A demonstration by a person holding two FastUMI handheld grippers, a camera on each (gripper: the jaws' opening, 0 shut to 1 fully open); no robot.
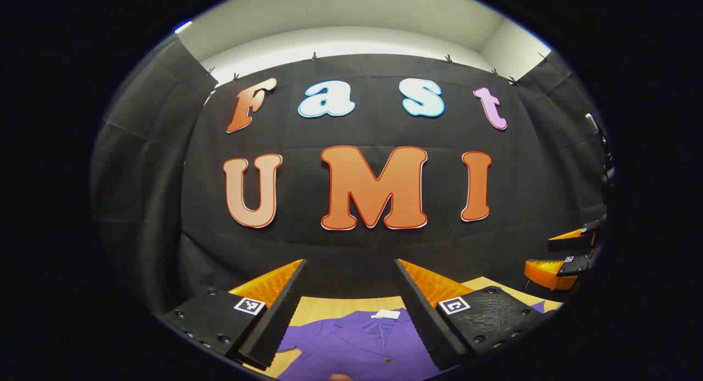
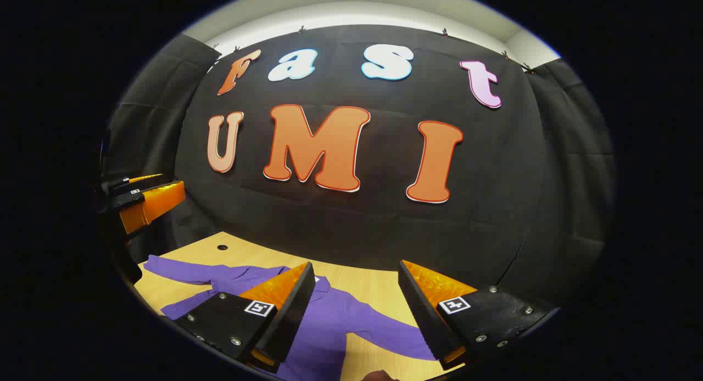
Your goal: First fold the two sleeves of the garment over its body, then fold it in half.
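In the left gripper view, the left gripper [image 1: 351, 309] hangs above the counter [image 1: 324, 307] with its two fingers spread wide and nothing between them. Straight below the gap lies the purple shirt [image 1: 357, 345], flat on the wood, with its collar and a small white neck tag [image 1: 386, 314] just ahead of the fingertips and a dark button [image 1: 388, 360] lower on the front. Far off to this gripper's right, at the edge of the view, the right gripper [image 1: 571, 255] is seen side-on, raised above the counter, with its fingers apart. In the right gripper view, the right gripper [image 2: 357, 304] is likewise held over the counter [image 2: 362, 285], its fingers spread and touching nothing. The shirt [image 2: 335, 320] lies spread out beneath and to the left of it: one sleeve [image 2: 187, 269] stretches away to the left across the wood, and the other sleeve [image 2: 392, 334] runs out flat under the gap toward the right finger. Neither sleeve lies over the body. A small round hole [image 2: 222, 247] shows in the counter beyond the left sleeve. At the far left of this view the left gripper [image 2: 140, 197] is held up above the counter's edge, too side-on there to judge its opening.
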